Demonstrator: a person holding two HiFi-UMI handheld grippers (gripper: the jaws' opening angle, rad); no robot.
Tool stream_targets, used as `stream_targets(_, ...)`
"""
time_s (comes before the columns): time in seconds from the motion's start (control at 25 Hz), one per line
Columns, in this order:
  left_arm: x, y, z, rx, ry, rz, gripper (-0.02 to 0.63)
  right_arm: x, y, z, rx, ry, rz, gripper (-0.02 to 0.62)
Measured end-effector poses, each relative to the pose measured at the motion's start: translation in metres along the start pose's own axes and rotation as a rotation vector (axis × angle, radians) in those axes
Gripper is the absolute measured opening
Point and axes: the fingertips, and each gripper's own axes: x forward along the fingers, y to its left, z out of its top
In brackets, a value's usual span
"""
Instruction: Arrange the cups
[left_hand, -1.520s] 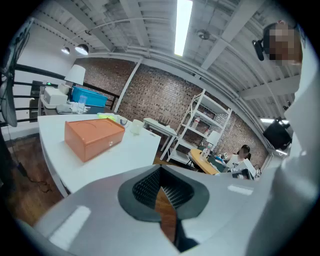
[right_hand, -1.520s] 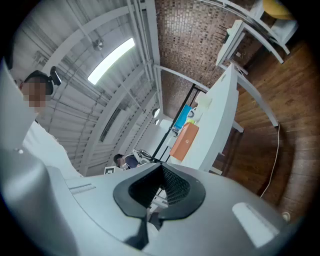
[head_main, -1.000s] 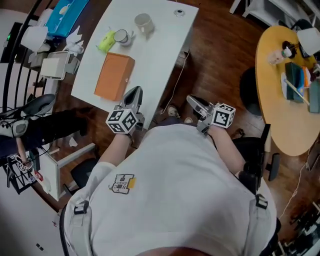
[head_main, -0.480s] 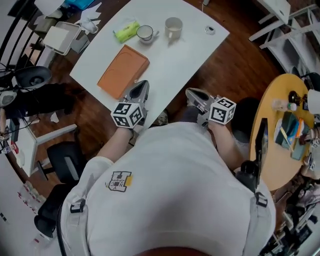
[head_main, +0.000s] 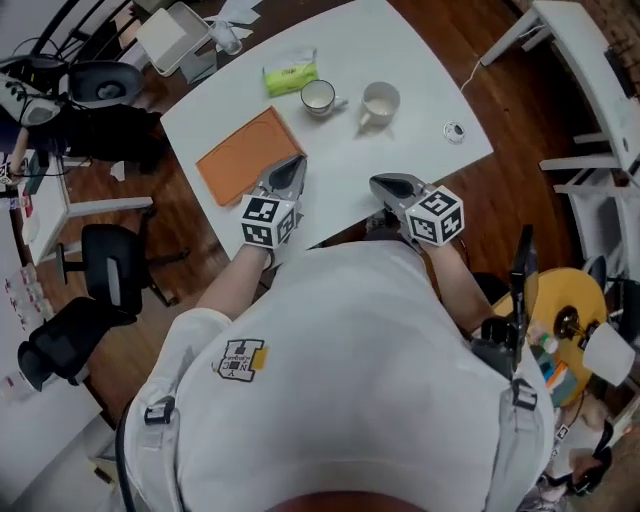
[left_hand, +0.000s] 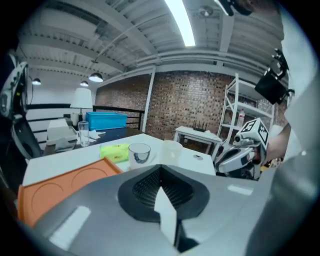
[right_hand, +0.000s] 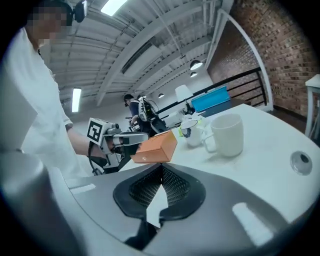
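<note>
Over the near edge of the desk (head_main: 400, 50) was where I had both tools hanging, neither one touching anything. Left tongs (head_main: 288, 170) were shut tight, pads pressed together with nothing between them, and the tip sat above the near end of the orange tray (head_main: 240, 155). Right tongs (head_main: 385, 184) were the same: closed up and empty, poking just past the near edge roughly at its middle, well apart from the left pair.

Both cups were upright about mid-desk, a bit toward the far edge. The small cup (head_main: 318, 96) looked glassy with a pale rim, and its handle stuck out toward the white mug (head_main: 380, 102). That one stood just beside it on the side of the right-hand edge. From overhead they looked close but not touching, though I honestly couldn't tell for sure at that angle. Neither cup was on the tray.

The tray lay flat along the left-hand end of the desk, reaching down toward the near-left corner, and I could make out round recesses in its top from the left gripper view. A green packet (head_main: 290, 77) lay by the far edge, between the tray and the small cup. A little round fitting (head_main: 455, 130) sat near the near-right corner.
</note>
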Motion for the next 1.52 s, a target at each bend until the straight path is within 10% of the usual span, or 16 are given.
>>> stream_targets(0.24,0.052,0.018,0.029,0.318,0.064,0.089,0.072,-0.005,-0.029,0.013,-0.030,0.019,0.096,0.000)
stream_targets(0.48,0.099,0.036,0.022,0.685,0.320,-0.047,0.374,-0.020,-0.050,0.012,-0.013,0.014,0.094,0.000)
stream_targets(0.76,0.157,0.041,0.012,1.092,0.654,-0.275,0.472,-0.038,-0.065,0.006,0.041,-0.007,0.061,0.000)
stream_targets(1.12,0.187,0.048,-0.020,1.151,0.944,-0.463,0.471,-0.054,-0.074,-0.002,0.088,-0.019,0.040,0.000)
stream_targets(1.52,0.194,0.048,-0.026,1.135,0.966,-0.452,0.434,-0.061,-0.086,-0.004,0.090,-0.020,0.037,0.000)
